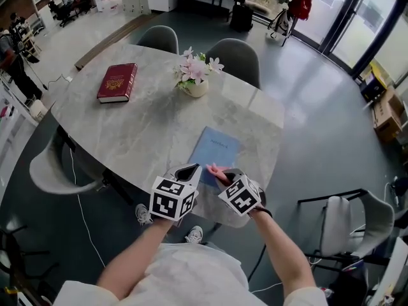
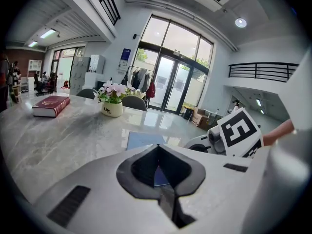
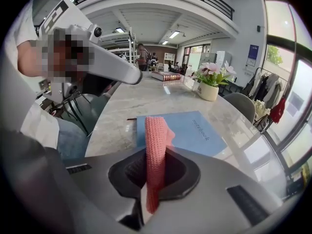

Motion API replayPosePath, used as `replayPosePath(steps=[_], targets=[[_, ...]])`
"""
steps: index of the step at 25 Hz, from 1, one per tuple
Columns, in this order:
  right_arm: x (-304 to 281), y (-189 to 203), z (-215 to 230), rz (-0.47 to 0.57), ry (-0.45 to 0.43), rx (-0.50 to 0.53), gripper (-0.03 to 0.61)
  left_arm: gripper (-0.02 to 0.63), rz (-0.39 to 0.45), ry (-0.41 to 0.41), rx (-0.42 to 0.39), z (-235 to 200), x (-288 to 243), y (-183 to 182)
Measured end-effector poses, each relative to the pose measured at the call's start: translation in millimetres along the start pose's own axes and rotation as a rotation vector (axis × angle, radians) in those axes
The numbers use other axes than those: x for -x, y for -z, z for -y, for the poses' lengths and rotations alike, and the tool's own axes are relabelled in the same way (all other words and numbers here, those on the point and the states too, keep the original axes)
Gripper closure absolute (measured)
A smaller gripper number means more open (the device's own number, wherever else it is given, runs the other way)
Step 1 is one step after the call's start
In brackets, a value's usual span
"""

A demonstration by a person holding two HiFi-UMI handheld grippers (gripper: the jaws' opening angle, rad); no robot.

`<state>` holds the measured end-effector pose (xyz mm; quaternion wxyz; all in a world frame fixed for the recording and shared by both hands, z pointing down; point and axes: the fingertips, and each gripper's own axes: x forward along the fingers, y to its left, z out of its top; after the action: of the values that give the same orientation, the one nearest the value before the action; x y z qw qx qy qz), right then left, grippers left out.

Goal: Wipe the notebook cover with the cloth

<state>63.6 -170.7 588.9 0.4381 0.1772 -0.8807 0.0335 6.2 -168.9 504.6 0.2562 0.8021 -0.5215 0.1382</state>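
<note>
Cloth: the pink knitted cloth stands as a narrow folded strip in the right gripper. The jaws are clamped on its lower part and its free end rises above them.
Notebook: the blue notebook lies flat on the marble table, near the front edge and just ahead of both grippers. The cloth is close to its near end, and whether they touch is unclear.
Left gripper: the left gripper has its jaws pressed together with nothing between them. It sits just beside the near-left corner of the cover and does not appear to pin it down.
Risk of sliding: the notebook rests loose on polished stone. A wiping stroke would likely push it along instead of cleaning it, unless the empty gripper holds it.
Risk of falling off: the cover lies close to the table's rim, so a stroke pulled toward the person could carry it over the edge.
Risk of thin contact: only a slim edge of fabric projects, so each pass would cover little. Pressing lower could bring the hard jaw tips onto the cover and scuff it.
Risk of losing the cloth: the grip takes only one end of the strip, and drag on the cover may tug it free.
Neighbours: the flower pot and red book stand well apart, so a collision seems unlikely.
</note>
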Motion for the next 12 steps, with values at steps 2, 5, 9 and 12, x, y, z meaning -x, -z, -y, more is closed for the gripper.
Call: replayPosePath(steps=[2,5,9,12], targets=[[2.2,1.9,-7.3,0.004,-0.011,-0.003,0.563,0.607,0.002,0.002,0.000,1.3,-0.7,-1.0],[5.5,2.1,-17.6,0.020,-0.025,0.003,0.563,0.607,0.002,0.005,-0.003,4.0,-1.3,-0.7],[9.3,4.8,-30.5,0.024,-0.043,0.000,0.563,0.607,-0.002,0.008,-0.002,5.9,-1.4,1.6],[11.5,5.5,-39.1,0.028,-0.059,-0.003,0.563,0.607,-0.004,0.006,0.000,4.9,-0.8,2.5]])
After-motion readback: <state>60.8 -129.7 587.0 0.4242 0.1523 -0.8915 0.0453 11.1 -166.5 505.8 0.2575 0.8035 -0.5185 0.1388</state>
